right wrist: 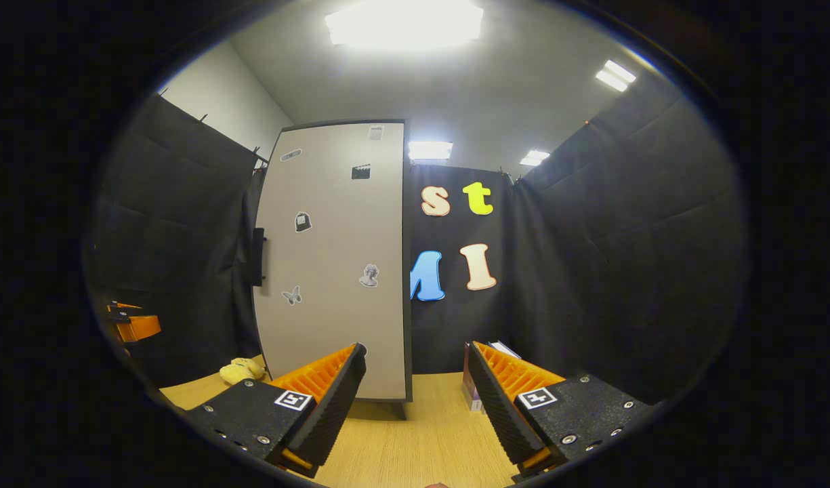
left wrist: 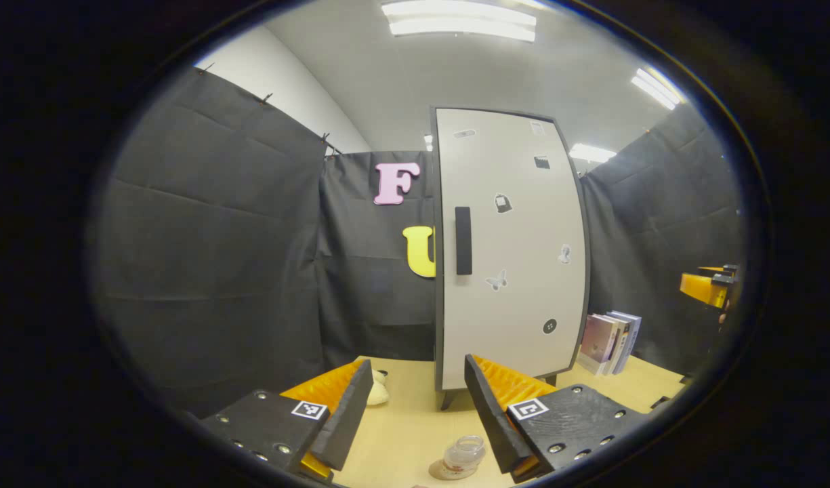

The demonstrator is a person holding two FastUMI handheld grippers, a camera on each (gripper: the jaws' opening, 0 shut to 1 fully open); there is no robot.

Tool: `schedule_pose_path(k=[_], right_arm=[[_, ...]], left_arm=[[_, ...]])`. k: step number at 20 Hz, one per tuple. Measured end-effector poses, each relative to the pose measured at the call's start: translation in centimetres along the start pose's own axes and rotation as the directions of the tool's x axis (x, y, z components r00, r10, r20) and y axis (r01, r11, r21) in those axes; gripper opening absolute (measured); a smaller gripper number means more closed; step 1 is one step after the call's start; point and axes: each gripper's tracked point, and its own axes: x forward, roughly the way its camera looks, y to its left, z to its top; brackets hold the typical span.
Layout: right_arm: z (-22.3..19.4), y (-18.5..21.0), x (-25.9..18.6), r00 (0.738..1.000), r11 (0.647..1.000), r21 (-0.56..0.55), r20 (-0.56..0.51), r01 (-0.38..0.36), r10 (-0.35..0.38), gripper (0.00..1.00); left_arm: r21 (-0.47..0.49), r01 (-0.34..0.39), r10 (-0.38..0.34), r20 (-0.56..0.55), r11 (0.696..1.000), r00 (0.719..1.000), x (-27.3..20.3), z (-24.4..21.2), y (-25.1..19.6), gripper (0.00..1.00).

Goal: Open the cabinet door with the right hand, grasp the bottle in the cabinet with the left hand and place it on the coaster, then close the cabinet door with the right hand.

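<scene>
Left tool (left wrist: 418,407): fingers apart, empty, above the bench (left wrist: 401,434).
Bottle (left wrist: 463,455): upright on the coaster (left wrist: 438,471), just below the left tool.
Right tool (right wrist: 415,400): fingers apart, empty.
Cabinet door (right wrist: 333,264): appears shut; upright handle (right wrist: 258,256) on its far left edge, ahead-left of the right tool.

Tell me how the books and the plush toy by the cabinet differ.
The books stand upright by the cabinet's edge away from the handle; the plush toy lies low by the handle edge. The books are flat-sided, pink and white; the plush toy is rounded, pale yellow. Both rest on the wooden table.
</scene>
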Motion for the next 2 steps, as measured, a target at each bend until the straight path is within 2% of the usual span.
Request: schedule_pose_path(k=[2], right_arm=[[-0.14,0.10,0.06,1.000,1.000,0.001,-0.002,-0.001,0.001,0.94]], left_arm=[[-0.001,0.001,-0.001,-0.001,1.000,1.000,0.18,-0.07,0.02,0.81]])
